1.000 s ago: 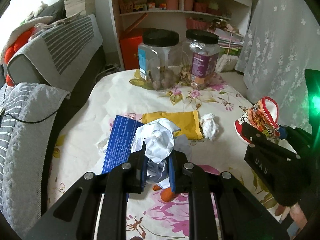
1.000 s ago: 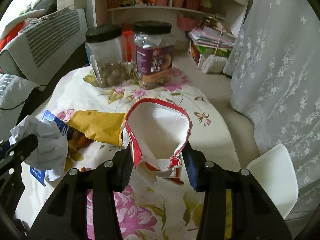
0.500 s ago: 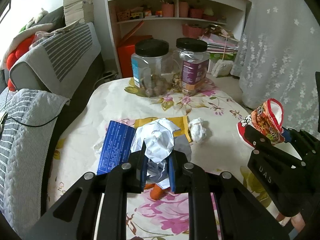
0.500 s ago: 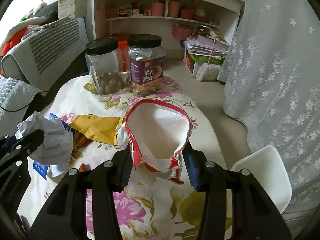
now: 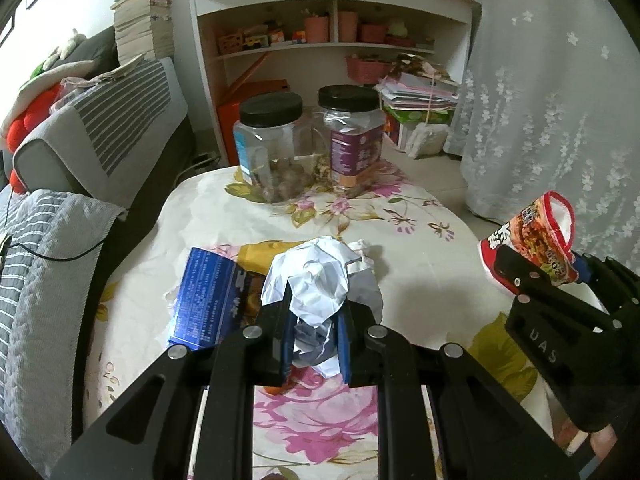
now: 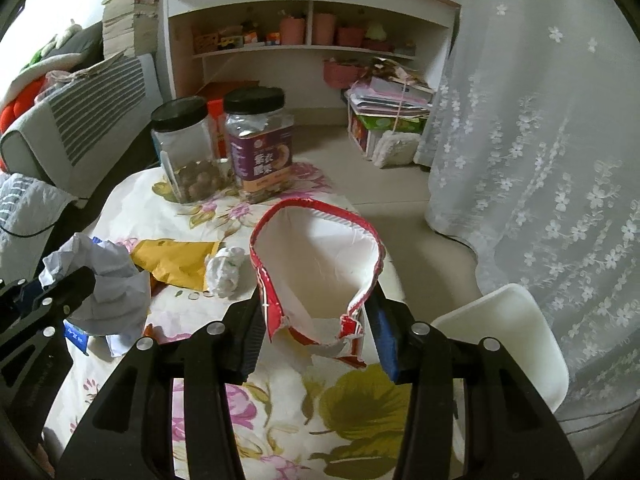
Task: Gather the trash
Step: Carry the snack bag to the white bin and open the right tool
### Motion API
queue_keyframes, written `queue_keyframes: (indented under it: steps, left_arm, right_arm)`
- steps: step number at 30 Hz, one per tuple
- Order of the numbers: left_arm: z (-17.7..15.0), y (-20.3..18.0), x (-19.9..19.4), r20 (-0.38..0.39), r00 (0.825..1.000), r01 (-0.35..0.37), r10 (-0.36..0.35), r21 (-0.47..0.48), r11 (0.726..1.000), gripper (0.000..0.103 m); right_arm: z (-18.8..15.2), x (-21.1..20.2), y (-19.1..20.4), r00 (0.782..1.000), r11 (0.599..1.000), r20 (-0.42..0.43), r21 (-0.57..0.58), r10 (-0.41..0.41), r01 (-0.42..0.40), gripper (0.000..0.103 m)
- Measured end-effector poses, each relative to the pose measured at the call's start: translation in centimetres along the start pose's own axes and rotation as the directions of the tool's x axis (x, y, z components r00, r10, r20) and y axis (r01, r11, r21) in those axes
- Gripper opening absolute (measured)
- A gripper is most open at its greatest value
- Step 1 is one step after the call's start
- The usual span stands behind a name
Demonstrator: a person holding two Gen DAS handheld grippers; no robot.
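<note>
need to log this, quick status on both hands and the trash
Left hand-held gripper shut on crumpled paper. Right hand-held gripper shut on red snack bag, mouth open. Small paper ball, yellow wrapper, blue packet on table.

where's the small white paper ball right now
In the right wrist view the small white paper ball lies on the floral tablecloth, left of the red snack bag and touching the right end of the yellow wrapper.

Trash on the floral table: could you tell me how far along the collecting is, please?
In hand: left gripper clamps crumpled paper; right gripper holds the open snack bag. Left on the table: yellow wrapper, small paper ball, blue packet. Nothing visibly bagged.
</note>
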State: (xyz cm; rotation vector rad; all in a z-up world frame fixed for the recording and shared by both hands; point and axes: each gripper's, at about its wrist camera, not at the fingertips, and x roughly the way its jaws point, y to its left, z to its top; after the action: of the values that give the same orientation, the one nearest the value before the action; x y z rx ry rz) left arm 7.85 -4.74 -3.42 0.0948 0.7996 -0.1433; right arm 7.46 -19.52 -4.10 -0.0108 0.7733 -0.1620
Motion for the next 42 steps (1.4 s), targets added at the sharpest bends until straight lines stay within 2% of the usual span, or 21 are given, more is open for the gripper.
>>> queue_keyframes:
  steps: [20,32,36,38,39,42]
  left_arm:
    - [-0.3,-6.5,-1.5,0.029,0.998,0.061,-0.064,0.08,0.995,0.017]
    - [-0.7,-10.0,-1.9,0.03,0.995,0.088,-0.092,0.127,0.988,0.017]
    - [-0.8,-11.2,-2.2,0.032,0.994,0.102,-0.107,0.136,0.985,0.017]
    - [-0.8,-11.9,-2.3,0.034,0.993,0.109,-0.115,0.144,0.984,0.017]
    - [-0.9,-12.3,-2.4,0.035,0.992,0.113,-0.119,0.147,0.983,0.017]
    - [-0.9,-13.5,-2.6,0.032,0.99,0.127,-0.134,0.161,0.979,0.017]
  right_arm:
    - [-0.7,-2.4,-8.1,0.997,0.991,0.021,0.113,-0.073,0.07,0.045]
    - [-1.8,-2.8,-15.3,0.984,0.957,-0.008,0.232,-0.179,0.177,0.046]
    - [-2.3,-2.9,-17.3,0.978,0.941,-0.034,0.27,-0.204,0.206,0.053]
    - [-2.6,-3.2,-17.9,0.976,0.936,-0.04,0.28,-0.212,0.215,0.068]
    - [-2.8,-3.4,-18.2,0.973,0.931,-0.036,0.284,-0.226,0.227,0.078]
    - [-3.1,-4.3,-19.0,0.962,0.92,-0.016,0.288,-0.273,0.266,0.084]
